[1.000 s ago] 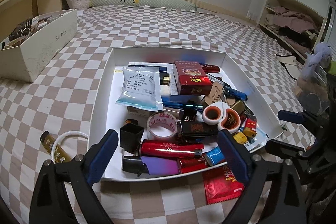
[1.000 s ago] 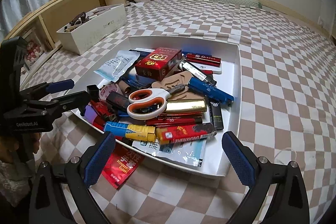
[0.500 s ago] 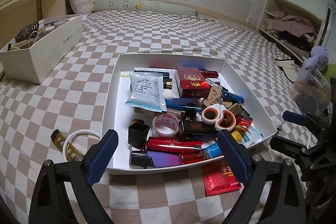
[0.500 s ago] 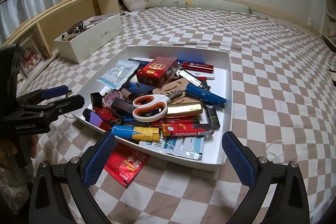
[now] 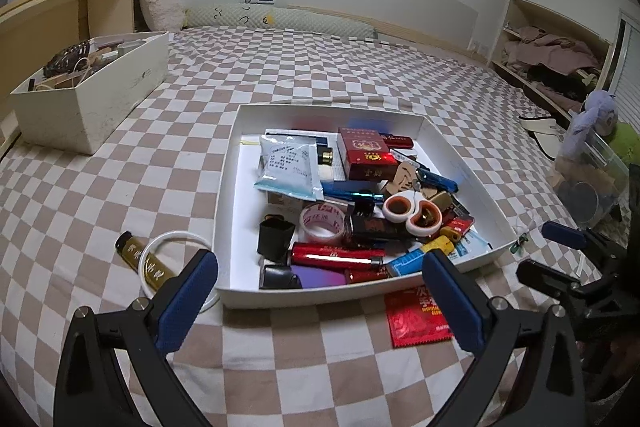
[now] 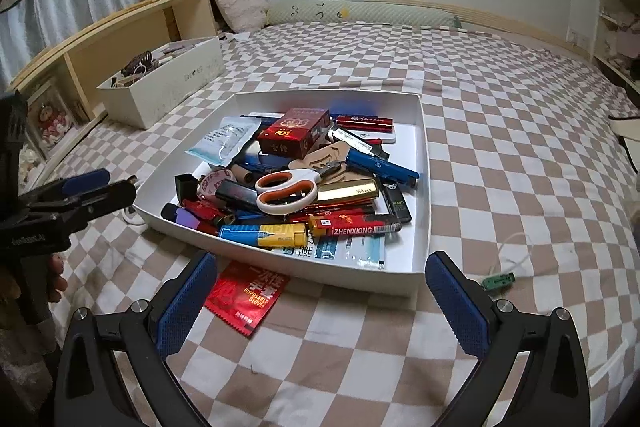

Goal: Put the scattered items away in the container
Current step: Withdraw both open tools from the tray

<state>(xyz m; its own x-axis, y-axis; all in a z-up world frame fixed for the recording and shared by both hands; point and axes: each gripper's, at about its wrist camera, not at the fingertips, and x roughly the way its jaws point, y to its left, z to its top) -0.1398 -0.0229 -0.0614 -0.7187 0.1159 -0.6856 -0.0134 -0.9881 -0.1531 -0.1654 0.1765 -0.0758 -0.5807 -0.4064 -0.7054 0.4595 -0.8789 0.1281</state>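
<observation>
Checked bedding in beige and white covers the bed (image 5: 280,75) that carries everything. Nearest, the left gripper (image 5: 320,297) has just been opening and stands wide with nothing between its blue pads; the right gripper (image 6: 320,297) is spread wide too, empty. Between the right gripper's pads lies a red packet (image 6: 246,297) printed "DISPOSABLE GLOVES", flat on the bedding just outside the near wall of the white tray (image 6: 424,155). Left of the tray, in the left view, a gold tube (image 5: 144,261) lies across a white ring (image 5: 160,247), and right of it, in the right view, a small green plug (image 6: 498,281) trails a thin white wire. The tray is heaped: a lighter reading "ZHENXIONG" (image 6: 352,227), a blue and yellow lighter (image 6: 262,235), orange-handled scissors (image 6: 286,189), a gold bar marked "WLINK" (image 6: 348,191), a red box (image 6: 294,135). Farther left stands a white box (image 5: 92,95) of odds and ends. Beyond come a long bolster, a wooden shelf, curtains and the white wall.
</observation>
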